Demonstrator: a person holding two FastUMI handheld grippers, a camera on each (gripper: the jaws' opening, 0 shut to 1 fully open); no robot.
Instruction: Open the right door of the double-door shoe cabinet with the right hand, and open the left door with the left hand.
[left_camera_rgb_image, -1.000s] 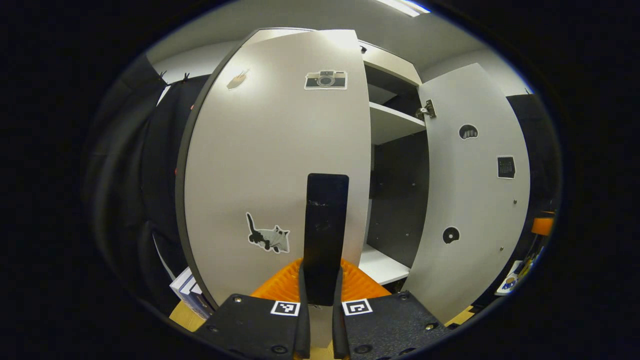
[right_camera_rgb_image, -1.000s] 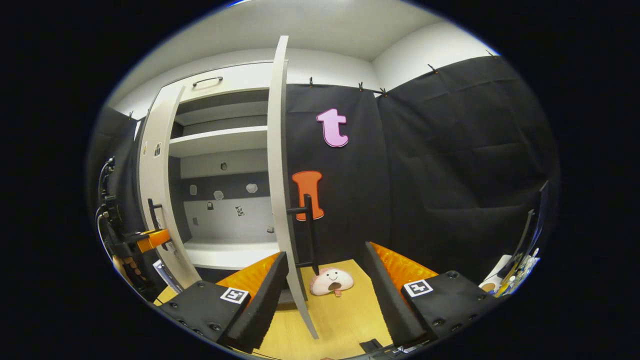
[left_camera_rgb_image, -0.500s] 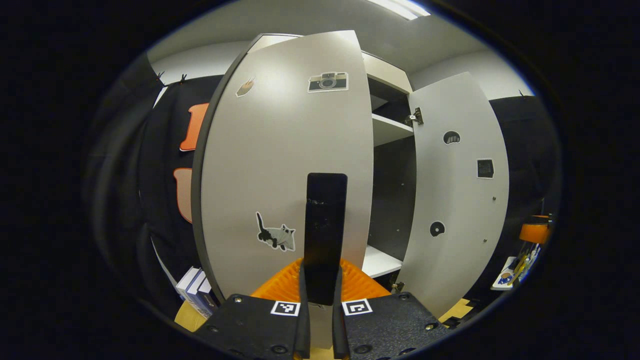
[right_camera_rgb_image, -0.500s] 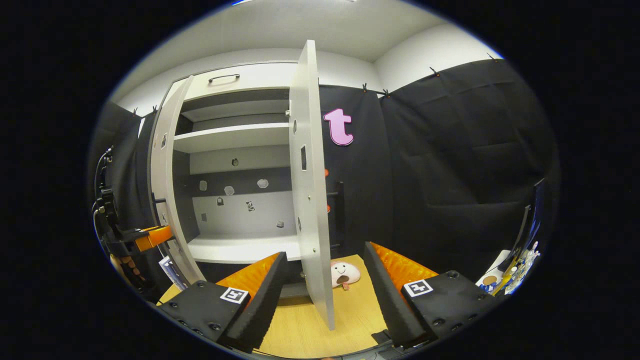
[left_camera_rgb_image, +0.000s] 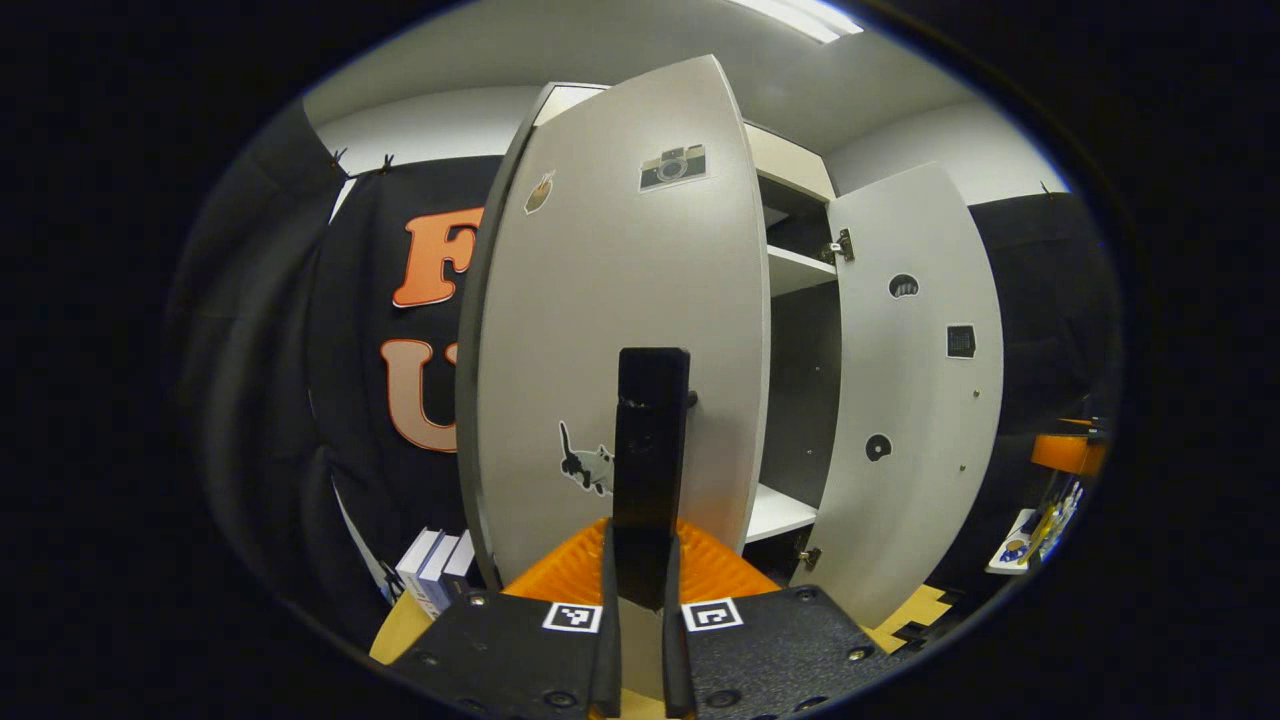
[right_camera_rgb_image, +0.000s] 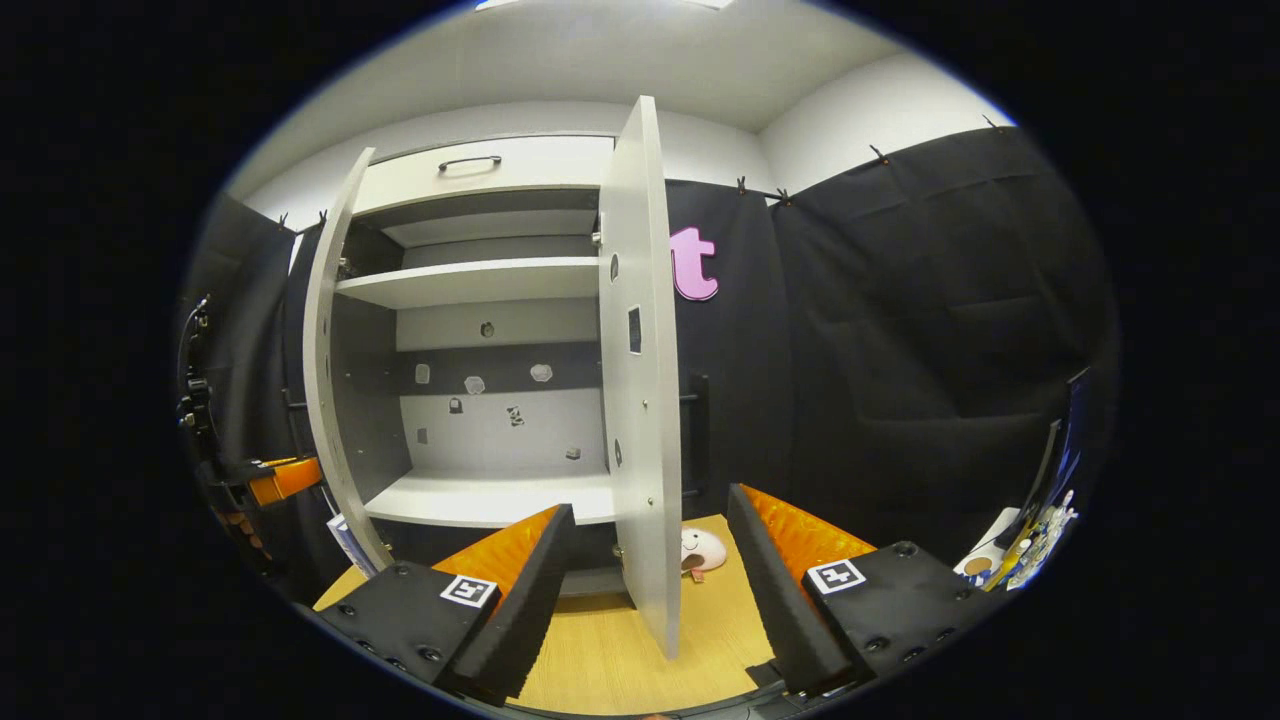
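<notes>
Left gripper (left_camera_rgb_image: 640, 560) clenched on left door (left_camera_rgb_image: 620, 320) handle, mid-swing; right gripper (right_camera_rgb_image: 650, 580) released, right door (right_camera_rgb_image: 640, 400) open. Next: finish swing, release.

Left door (left_camera_rgb_image: 620, 330): swung wider, more booth wall uncovered beside it.
Right door (right_camera_rgb_image: 640, 380): swung wider, its inner face now shown.

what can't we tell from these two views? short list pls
- Left gripper view: left door handle lower end, hidden between the left tongs; fingertip contact can't be seen.
- Right gripper view: right door handle, mostly behind the door's edge.
- Right gripper view: stickers on the cabinet's back panel, too small to identify.
</notes>
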